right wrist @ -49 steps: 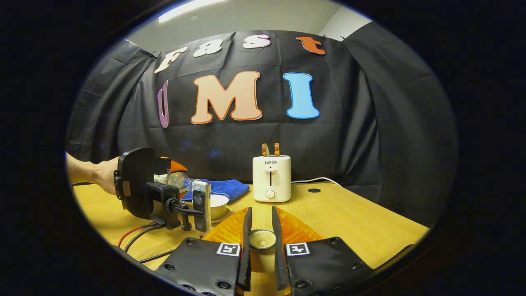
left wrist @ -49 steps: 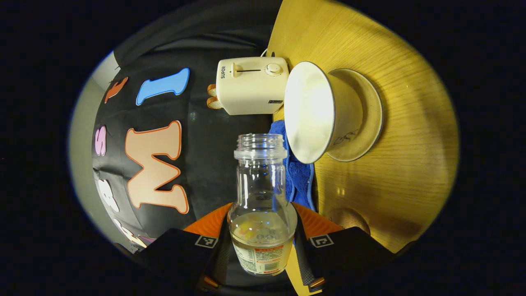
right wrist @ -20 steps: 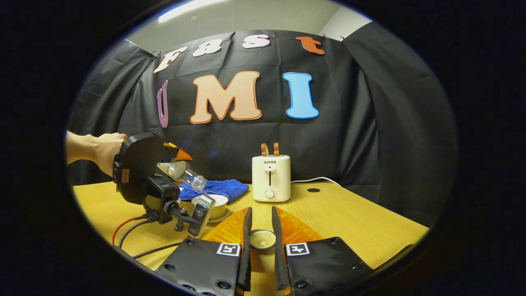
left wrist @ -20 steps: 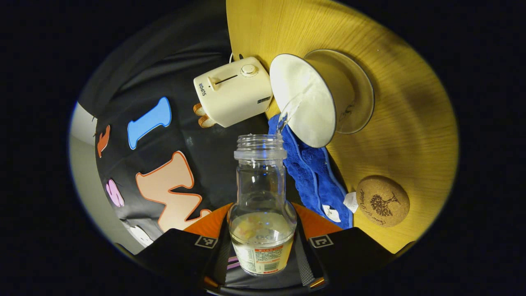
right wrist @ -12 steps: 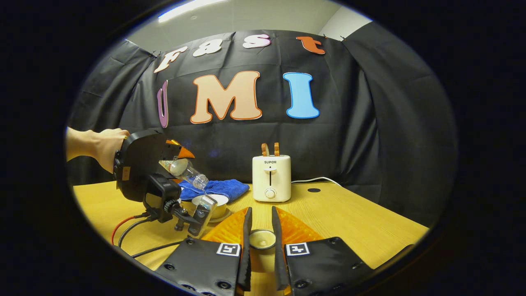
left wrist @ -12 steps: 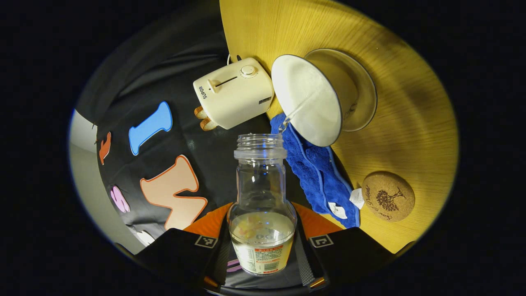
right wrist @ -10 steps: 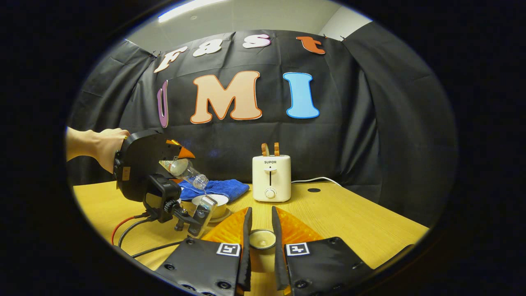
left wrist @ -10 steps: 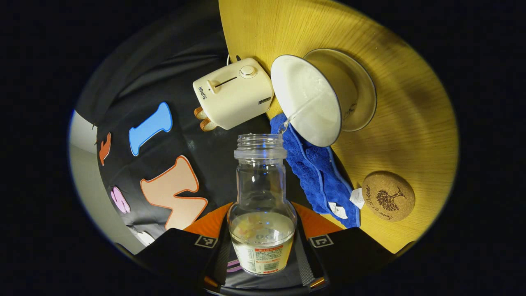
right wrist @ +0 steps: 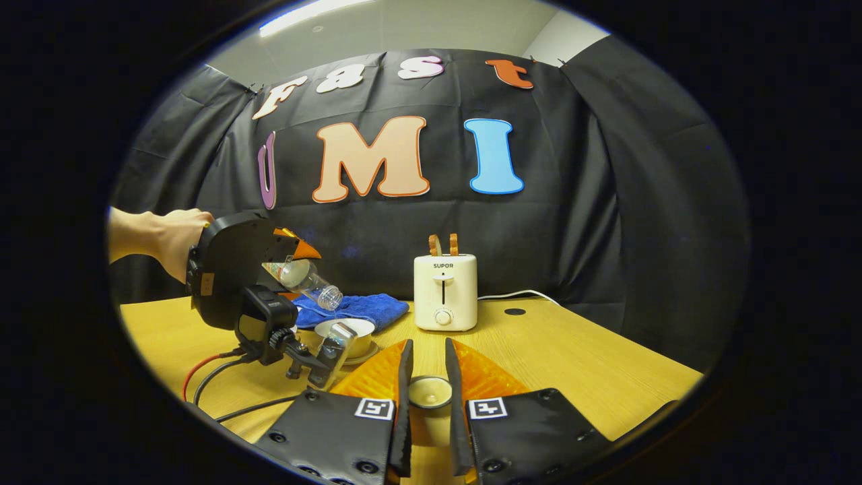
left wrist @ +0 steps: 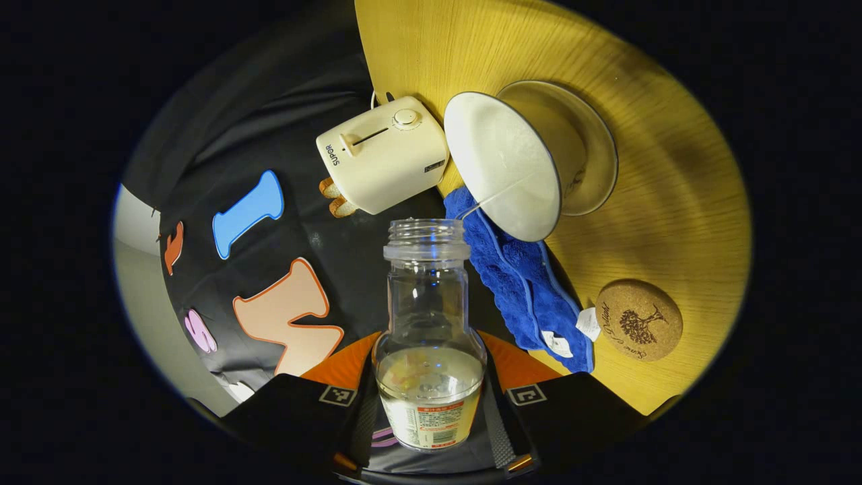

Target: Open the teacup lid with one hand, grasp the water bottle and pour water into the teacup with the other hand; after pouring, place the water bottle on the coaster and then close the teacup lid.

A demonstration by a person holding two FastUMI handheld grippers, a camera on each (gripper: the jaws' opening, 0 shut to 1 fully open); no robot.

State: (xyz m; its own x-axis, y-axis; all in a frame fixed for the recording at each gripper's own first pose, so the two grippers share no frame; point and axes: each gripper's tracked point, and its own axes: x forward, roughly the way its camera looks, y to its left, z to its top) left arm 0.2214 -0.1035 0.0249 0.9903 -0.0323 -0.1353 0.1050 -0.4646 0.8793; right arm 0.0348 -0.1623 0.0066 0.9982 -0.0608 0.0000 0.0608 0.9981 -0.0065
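Observation:
My left gripper (left wrist: 428, 345) is shut on a clear water bottle (left wrist: 428, 316) that is tipped toward the white teacup (left wrist: 502, 165). A thin thread of water runs from the bottle's open mouth into the cup, which stands on its saucer (left wrist: 596, 158). A little water is left in the bottle. In the right gripper view the tilted bottle (right wrist: 308, 281) hangs above the teacup (right wrist: 347, 333), held by the left gripper (right wrist: 296, 259) in a hand (right wrist: 168, 239). My right gripper (right wrist: 428, 357) is shut on the teacup lid (right wrist: 429, 392), low over the table.
A round cork coaster (left wrist: 638, 320) lies on the wooden table (left wrist: 673, 202) near the cup. A blue cloth (left wrist: 522, 289) lies beside the cup. A cream toaster (right wrist: 444, 291) stands at the back. Cables (right wrist: 222, 394) trail under the left gripper.
The left gripper rose and tipped the bottle mouth down over the cup, and water began to flow. The stream has since thinned. The right gripper with the lid has stayed still.

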